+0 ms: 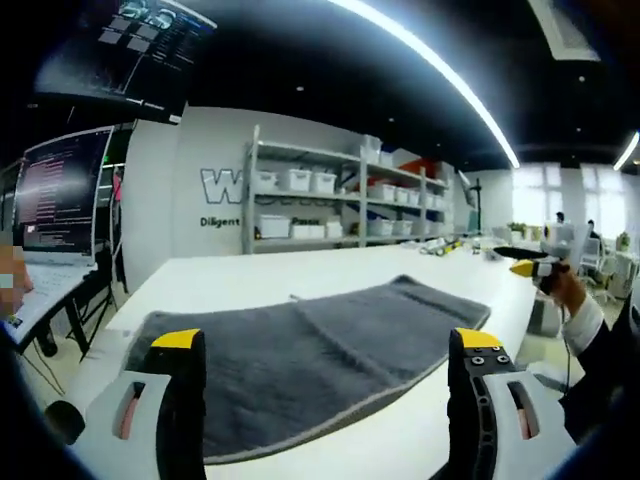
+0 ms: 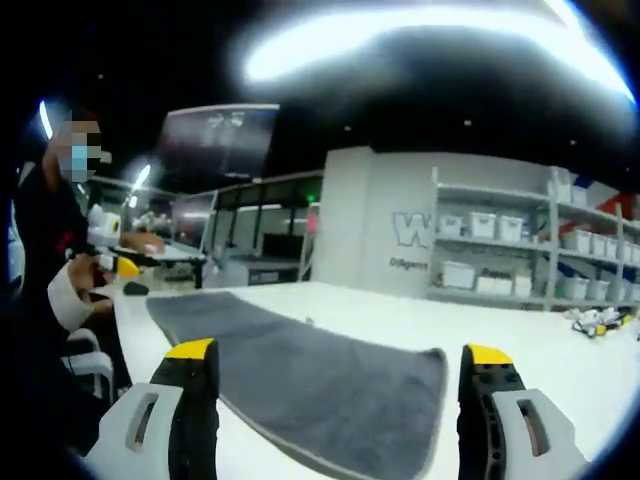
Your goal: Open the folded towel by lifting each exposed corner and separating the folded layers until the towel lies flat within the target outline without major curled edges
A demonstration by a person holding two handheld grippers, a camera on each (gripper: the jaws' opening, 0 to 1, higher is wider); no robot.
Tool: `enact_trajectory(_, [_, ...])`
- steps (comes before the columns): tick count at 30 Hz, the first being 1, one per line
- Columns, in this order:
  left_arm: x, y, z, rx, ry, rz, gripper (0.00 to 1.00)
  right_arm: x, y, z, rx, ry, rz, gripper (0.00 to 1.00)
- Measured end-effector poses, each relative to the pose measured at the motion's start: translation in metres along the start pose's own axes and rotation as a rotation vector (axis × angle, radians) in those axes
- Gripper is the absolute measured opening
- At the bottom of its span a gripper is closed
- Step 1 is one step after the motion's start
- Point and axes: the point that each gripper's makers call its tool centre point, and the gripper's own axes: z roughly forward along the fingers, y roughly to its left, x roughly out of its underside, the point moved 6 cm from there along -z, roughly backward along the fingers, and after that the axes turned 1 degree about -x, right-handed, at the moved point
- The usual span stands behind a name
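Grey towel (image 1: pixel 310 375) spread on white counter (image 1: pixel 250 280), one fold line visible across middle, far half looks doubled. Left gripper (image 1: pixel 325 395) hovers over near hem, fingers wide, nothing held. Right gripper (image 2: pixel 340 400) above towel's other end (image 2: pixel 320 385), fingers wide, empty. Risk: pinching both layers at once drags whole towel instead of peeling top layer; hem may curl.

A white worktop (image 1: pixel 300 275) stretches toward metal shelves (image 1: pixel 345 195) stacked with white bins (image 1: pixel 295 180) against a lettered wall (image 1: pixel 215 185). Monitors (image 1: pixel 60 190) glow at one side beneath a long ceiling light (image 1: pixel 430 65); small tools (image 2: pixel 600 318) lie on the far end.
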Motion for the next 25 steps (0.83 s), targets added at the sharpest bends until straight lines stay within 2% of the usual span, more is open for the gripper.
enact_trajectory(2, [0.0003,0.0019,-0.0008,-0.013,0.010,0.013,1.00,0.0020,0.0034,-0.0004,-0.011,0.034,-0.020,0.99])
enact_trajectory(5, [-0.0007,0.0024,-0.0007,-0.022,-0.003,0.002,1.00,-0.0006,0.0042,-0.0023,-0.006,0.026,-0.030,0.99])
enact_trajectory(12, [0.0038,0.0003,-0.0011,-0.013,0.012,0.005,1.00,-0.0016,0.0060,-0.0056,-0.020,0.014,-0.010,0.99])
enact_trajectory(18, [-0.0001,0.0018,-0.0018,-0.002,-0.012,-0.016,1.00,-0.0043,0.0043,-0.0052,-0.021,0.006,-0.004,0.99])
enact_trajectory(25, [0.0006,0.0026,-0.0013,-0.015,-0.009,-0.018,1.00,-0.0047,0.0017,-0.0057,-0.021,0.003,-0.005,0.99])
